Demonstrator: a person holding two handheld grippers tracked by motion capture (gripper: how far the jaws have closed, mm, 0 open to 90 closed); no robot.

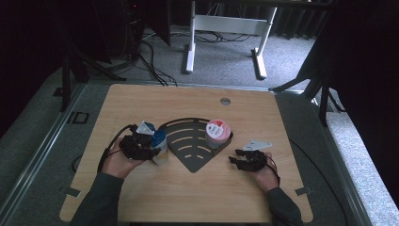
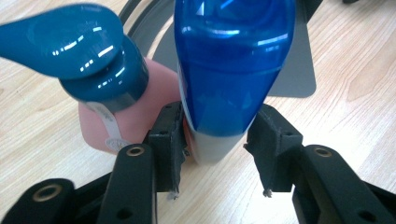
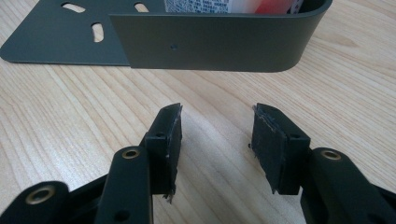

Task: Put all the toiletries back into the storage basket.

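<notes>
A bottle with a translucent blue top (image 2: 233, 60) and a pale body (image 1: 161, 149) stands at the left edge of the dark fan-shaped tray (image 1: 189, 157). My left gripper (image 1: 147, 151) (image 2: 217, 126) is shut on its narrow pale end, with both pads against it. Beside it stands a pink bottle (image 2: 142, 114) with a teal pump head (image 2: 70, 42). My right gripper (image 1: 239, 157) (image 3: 215, 116) stands open over bare wood, just short of the tray's wall (image 3: 210, 42). A round pink-lidded tub (image 1: 218, 133) sits in the tray's right corner, and its label shows above that wall (image 3: 261, 5).
The wooden table (image 1: 197, 193) has a small round grommet (image 1: 225, 100) near its far edge. Cables trail from both grippers. Beyond the table, white desk legs (image 1: 190, 47) stand on grey carpet, and dark stands flank both sides.
</notes>
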